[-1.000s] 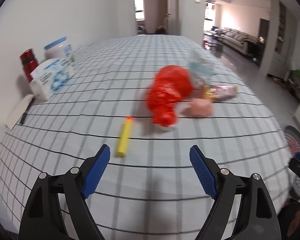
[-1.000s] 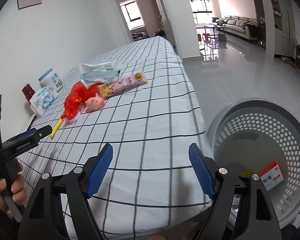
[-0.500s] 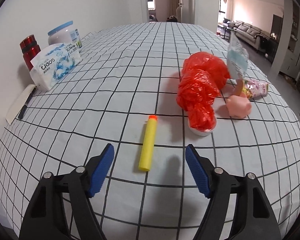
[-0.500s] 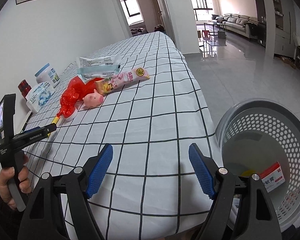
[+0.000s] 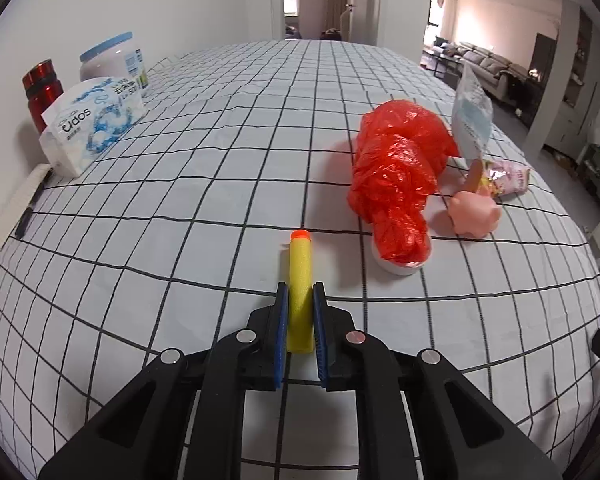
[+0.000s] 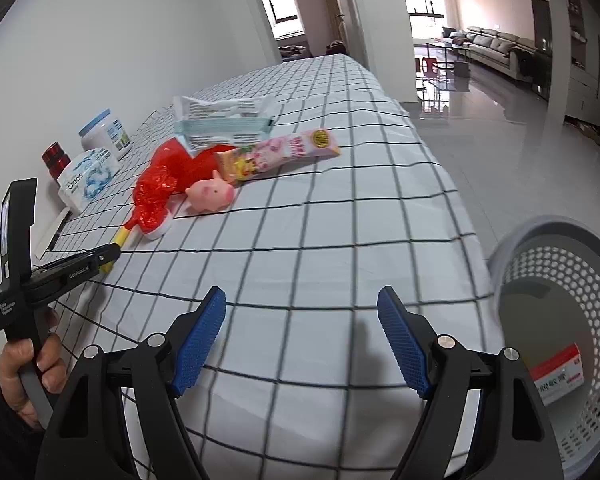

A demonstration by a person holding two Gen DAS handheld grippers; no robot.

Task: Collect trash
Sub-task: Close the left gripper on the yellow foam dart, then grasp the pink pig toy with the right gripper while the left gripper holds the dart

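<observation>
My left gripper (image 5: 300, 292) is shut on a yellow foam dart (image 5: 300, 276) with an orange tip, lying on the checked tablecloth (image 5: 220, 160). The dart also shows in the right wrist view (image 6: 118, 238), beside the left gripper (image 6: 114, 254). A crumpled red plastic bag (image 5: 396, 176) lies over a white lid just right of the dart. A pink pig toy (image 5: 474, 212), a pink snack wrapper (image 6: 284, 152) and a white-blue packet (image 6: 224, 120) lie beyond. My right gripper (image 6: 302, 308) is open and empty over the table's near edge.
A grey perforated basket (image 6: 572, 304) holding a red-and-white box (image 6: 556, 372) stands on the floor right of the table. By the wall stand a red can (image 5: 42, 92), a white jar (image 5: 114, 64), a tissue pack (image 5: 92, 124) and a notepad with pen (image 5: 22, 204).
My left gripper moved forward and down to the yellow dart and closed on it. My right gripper shifted slightly left over the table edge and stayed open.
</observation>
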